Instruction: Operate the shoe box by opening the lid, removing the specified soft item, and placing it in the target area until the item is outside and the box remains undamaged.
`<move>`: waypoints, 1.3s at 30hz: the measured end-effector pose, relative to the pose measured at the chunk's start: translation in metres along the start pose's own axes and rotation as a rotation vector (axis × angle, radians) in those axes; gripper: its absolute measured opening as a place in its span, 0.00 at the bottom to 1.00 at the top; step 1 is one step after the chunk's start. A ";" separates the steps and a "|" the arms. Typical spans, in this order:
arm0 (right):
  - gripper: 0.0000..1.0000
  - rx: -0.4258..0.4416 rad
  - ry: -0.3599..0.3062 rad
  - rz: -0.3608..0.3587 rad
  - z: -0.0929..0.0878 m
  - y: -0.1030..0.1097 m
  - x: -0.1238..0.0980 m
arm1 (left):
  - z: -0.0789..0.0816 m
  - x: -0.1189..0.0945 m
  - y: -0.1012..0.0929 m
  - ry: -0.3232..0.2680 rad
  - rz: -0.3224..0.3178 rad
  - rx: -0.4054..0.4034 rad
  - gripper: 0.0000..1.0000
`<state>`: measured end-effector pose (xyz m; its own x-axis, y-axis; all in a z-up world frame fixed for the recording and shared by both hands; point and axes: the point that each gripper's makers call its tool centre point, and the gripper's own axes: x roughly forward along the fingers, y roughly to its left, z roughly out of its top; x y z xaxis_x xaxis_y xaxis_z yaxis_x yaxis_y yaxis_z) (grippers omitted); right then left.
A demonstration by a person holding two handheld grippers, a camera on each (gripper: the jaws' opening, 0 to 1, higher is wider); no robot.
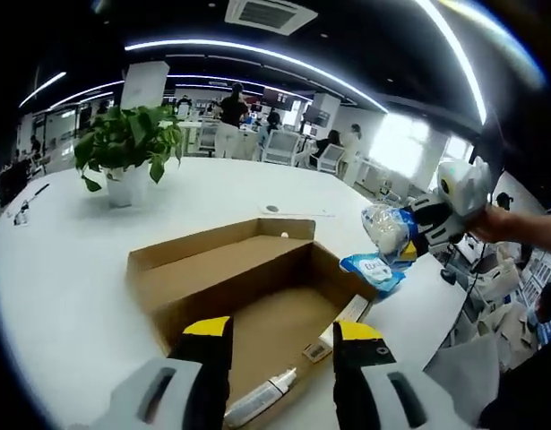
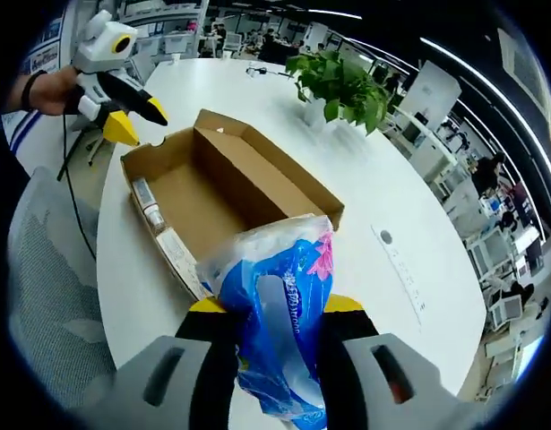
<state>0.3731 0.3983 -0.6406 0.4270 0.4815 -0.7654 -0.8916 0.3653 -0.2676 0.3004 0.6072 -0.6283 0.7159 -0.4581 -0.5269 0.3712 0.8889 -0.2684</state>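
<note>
Table: white round tabletop (image 1: pixel 69 296), carrying everything below.
Shoe box: brown cardboard shoe box (image 1: pixel 248 287) lying open on the table, lid flap folded back flat; interior bare apart from a white tube (image 1: pixel 262 400) against one end wall.
Potted plant: green leafy plant in a white pot (image 1: pixel 123 148), well beyond the box.
Tissue pack: soft blue-and-white plastic tissue pack (image 2: pixel 279 309), outside the box, lifted above the table just past the box's end.
Right gripper: right gripper (image 2: pixel 268 315) clamped on the tissue pack, jaws pressed into its sides.
Left gripper: left gripper (image 1: pixel 282 330) held over the box's near end, jaws spread wide with nothing between them.
</note>
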 end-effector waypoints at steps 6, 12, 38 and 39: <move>0.30 0.059 0.019 -0.033 -0.040 -0.009 -0.016 | 0.004 0.010 -0.015 0.011 -0.008 0.021 0.46; 0.30 0.110 0.032 -0.054 -0.074 -0.016 -0.032 | 0.007 0.021 -0.033 0.021 -0.015 0.036 0.46; 0.30 0.323 0.080 -0.115 -0.217 -0.034 -0.090 | 0.016 0.071 -0.102 0.051 -0.038 0.050 0.46; 0.30 0.328 0.083 -0.115 -0.221 -0.033 -0.091 | 0.016 0.072 -0.103 0.053 -0.039 0.051 0.46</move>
<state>0.3307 0.1664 -0.6911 0.4966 0.3610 -0.7894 -0.7367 0.6562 -0.1634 0.3233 0.4824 -0.6258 0.6688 -0.4902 -0.5589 0.4285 0.8686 -0.2490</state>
